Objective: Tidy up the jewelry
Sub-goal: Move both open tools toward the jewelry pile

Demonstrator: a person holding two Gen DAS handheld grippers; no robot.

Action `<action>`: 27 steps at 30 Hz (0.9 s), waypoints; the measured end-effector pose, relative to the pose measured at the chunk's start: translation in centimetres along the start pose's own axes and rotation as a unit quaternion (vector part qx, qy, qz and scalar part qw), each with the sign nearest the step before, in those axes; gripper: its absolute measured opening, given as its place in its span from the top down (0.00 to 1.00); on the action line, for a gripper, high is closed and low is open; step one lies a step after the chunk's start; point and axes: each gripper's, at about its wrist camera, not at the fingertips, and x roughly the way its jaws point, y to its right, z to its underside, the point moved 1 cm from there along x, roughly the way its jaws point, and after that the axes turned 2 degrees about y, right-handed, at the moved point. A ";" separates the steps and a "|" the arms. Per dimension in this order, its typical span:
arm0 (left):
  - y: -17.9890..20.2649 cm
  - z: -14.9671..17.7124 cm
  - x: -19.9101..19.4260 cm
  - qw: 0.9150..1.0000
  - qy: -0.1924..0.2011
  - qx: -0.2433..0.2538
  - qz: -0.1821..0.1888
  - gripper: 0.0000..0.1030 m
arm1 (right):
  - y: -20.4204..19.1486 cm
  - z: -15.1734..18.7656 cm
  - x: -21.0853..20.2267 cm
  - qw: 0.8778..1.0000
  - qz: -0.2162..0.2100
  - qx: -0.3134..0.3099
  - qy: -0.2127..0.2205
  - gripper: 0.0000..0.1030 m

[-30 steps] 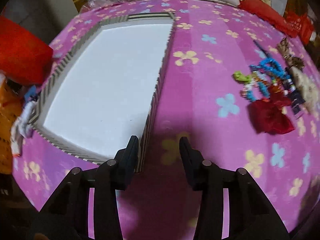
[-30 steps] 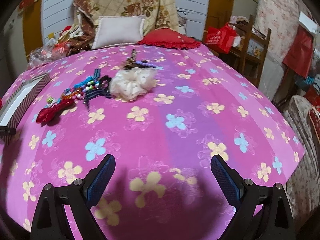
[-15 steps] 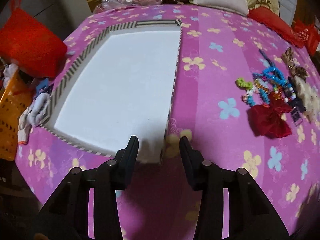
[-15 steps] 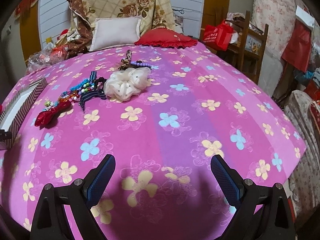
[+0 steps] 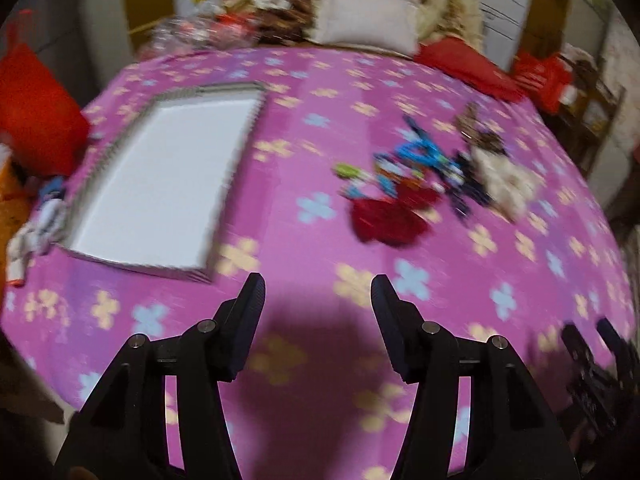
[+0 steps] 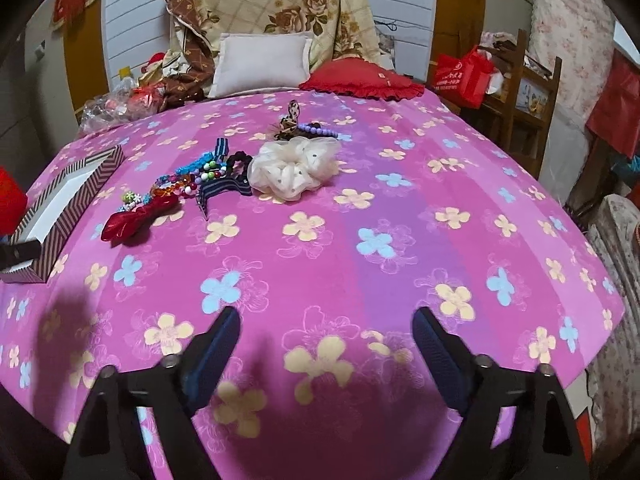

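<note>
My left gripper [image 5: 318,296] hangs over bare bedspread [image 6: 400,280]; its jaws have just been opening and nothing lies between them. My right gripper [image 6: 326,328] has just been narrowing its jaws, yet they stand wide apart with only cloth below.

The jewelry pile [image 6: 208,176] lies on the bed, between the striped box [image 6: 72,200] and the cream scrunchie [image 6: 294,170], well ahead of both grippers. I judge all of it light and limp. The beaded bracelets [image 6: 188,178] look likely to be slippery and to roll or drape, so I would pinch one across its strand where it lies clear of its neighbours. The red bow [image 6: 136,220] sits at the near edge of the pile, soft and easy to squeeze at its middle. The scrunchie is bulky and will compress; it needs a wide approach. The pieces touch and overlap, so one may drag another.

The right view is sharp and separates the pieces, including a purple bead string [image 6: 320,131] behind the scrunchie. The left view is blurred but looks down into the box [image 5: 160,176], whose white floor appears bare, and catches the right gripper [image 5: 592,340] at its edge.
</note>
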 end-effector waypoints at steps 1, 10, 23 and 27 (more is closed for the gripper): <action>0.8 0.3 0.1 1.000 -0.003 0.012 0.011 0.47 | 0.2 0.0 -0.1 1.000 0.000 0.004 -0.004 0.23; 5.0 1.7 0.4 0.997 -0.014 0.053 0.050 0.32 | 2.0 0.3 -0.6 0.999 0.030 0.020 -0.003 0.23; 4.0 2.8 0.1 0.997 -0.016 0.063 0.035 0.32 | 1.6 0.5 -2.5 0.999 0.044 0.005 0.014 0.23; 4.7 3.4 -0.2 0.996 -0.012 0.084 0.037 0.32 | 1.5 0.7 -2.6 0.999 0.047 0.004 0.012 0.23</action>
